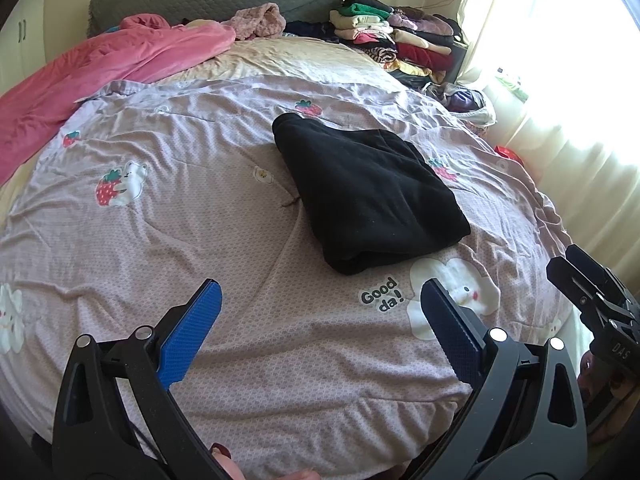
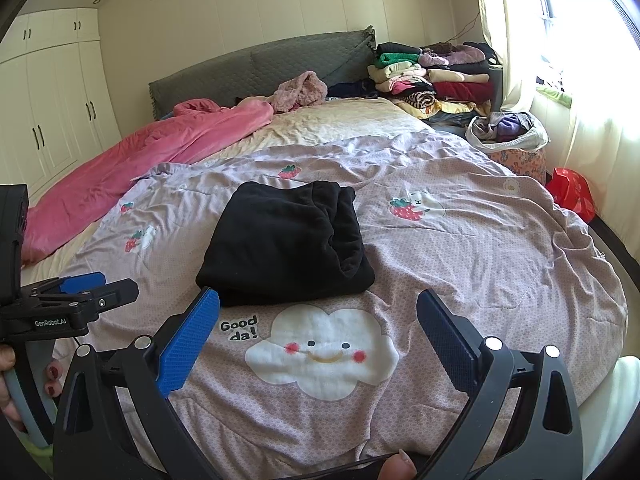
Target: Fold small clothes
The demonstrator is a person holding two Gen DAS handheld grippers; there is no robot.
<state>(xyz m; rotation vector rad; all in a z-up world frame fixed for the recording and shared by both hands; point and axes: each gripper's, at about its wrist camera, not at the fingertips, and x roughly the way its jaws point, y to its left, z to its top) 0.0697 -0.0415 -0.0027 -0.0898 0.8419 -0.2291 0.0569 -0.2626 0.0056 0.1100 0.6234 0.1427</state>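
With the black garment lying folded mid-bed on the lilac quilt, both the left gripper and right gripper hover released and empty nearby, so the fold looks finished and next likely comes moving it to the far stack of folded clothes.

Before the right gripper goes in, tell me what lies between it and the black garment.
Nothing visible does. The right gripper is open, and only the bare quilt with its cloud print lies between it and the black garment. The left gripper sits off to the side, clear of the path.

Grey headboard, white wardrobe, bright window
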